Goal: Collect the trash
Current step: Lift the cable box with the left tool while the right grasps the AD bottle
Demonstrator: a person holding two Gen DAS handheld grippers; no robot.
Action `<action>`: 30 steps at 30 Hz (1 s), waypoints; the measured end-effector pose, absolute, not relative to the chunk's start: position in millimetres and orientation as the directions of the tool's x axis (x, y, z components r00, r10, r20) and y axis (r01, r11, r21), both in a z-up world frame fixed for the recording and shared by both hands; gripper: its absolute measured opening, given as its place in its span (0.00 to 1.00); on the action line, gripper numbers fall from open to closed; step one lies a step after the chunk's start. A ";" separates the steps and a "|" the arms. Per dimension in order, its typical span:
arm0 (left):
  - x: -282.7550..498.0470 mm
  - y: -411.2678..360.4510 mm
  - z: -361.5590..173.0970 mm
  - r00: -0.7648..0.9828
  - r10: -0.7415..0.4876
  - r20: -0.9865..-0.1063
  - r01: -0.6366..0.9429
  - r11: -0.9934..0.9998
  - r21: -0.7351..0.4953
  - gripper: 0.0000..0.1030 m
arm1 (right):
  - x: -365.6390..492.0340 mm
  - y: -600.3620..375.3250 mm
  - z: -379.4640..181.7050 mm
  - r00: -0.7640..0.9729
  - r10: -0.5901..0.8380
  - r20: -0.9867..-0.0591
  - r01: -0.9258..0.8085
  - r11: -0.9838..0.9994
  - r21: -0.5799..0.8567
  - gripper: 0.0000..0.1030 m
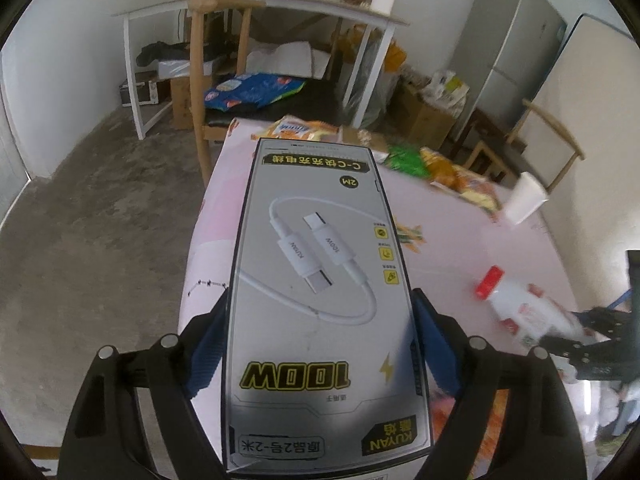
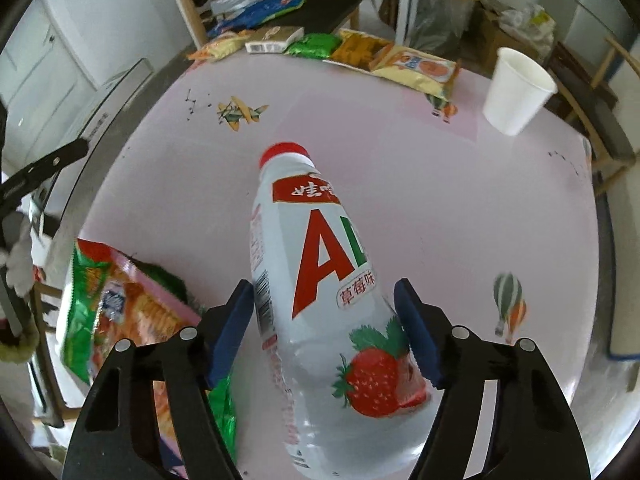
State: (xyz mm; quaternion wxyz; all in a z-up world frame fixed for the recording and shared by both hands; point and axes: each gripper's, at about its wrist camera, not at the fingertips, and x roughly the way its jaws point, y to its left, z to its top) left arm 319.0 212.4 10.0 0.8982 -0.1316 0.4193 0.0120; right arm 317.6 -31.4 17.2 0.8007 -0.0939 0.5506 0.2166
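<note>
My left gripper (image 1: 320, 344) is shut on a grey cable box (image 1: 320, 280) printed "100W", held above the pink table's left edge (image 1: 212, 216). My right gripper (image 2: 324, 328) is shut on a white strawberry drink bottle (image 2: 320, 280) with a red cap, held over the table; the bottle also shows in the left wrist view (image 1: 520, 308). A white paper cup (image 2: 516, 88) stands at the far right. Snack packets (image 2: 412, 64) and a flat box (image 2: 272, 40) lie along the far edge. A green and orange snack bag (image 2: 120, 312) lies at the near left.
A wooden chair (image 1: 224, 60) and a white desk (image 1: 256, 8) stand beyond the table. Cardboard boxes and bags (image 1: 432, 96) sit on the floor beside a grey cabinet (image 1: 504, 40). Another chair (image 1: 552, 148) stands at the right.
</note>
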 end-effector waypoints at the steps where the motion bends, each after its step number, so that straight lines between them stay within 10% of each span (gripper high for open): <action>1: 309.8 211.1 14.7 0.658 -0.105 -0.746 -0.125 0.961 -0.246 0.80 | 316.0 -33.0 18.4 0.300 0.246 -0.922 -0.444 0.891 0.094 0.65; 30: 147.8 6.7 61.2 0.581 -0.484 -0.655 0.307 0.875 -0.374 0.80 | 181.8 -198.4 -16.8 0.311 0.426 -0.849 -0.062 0.901 0.429 0.60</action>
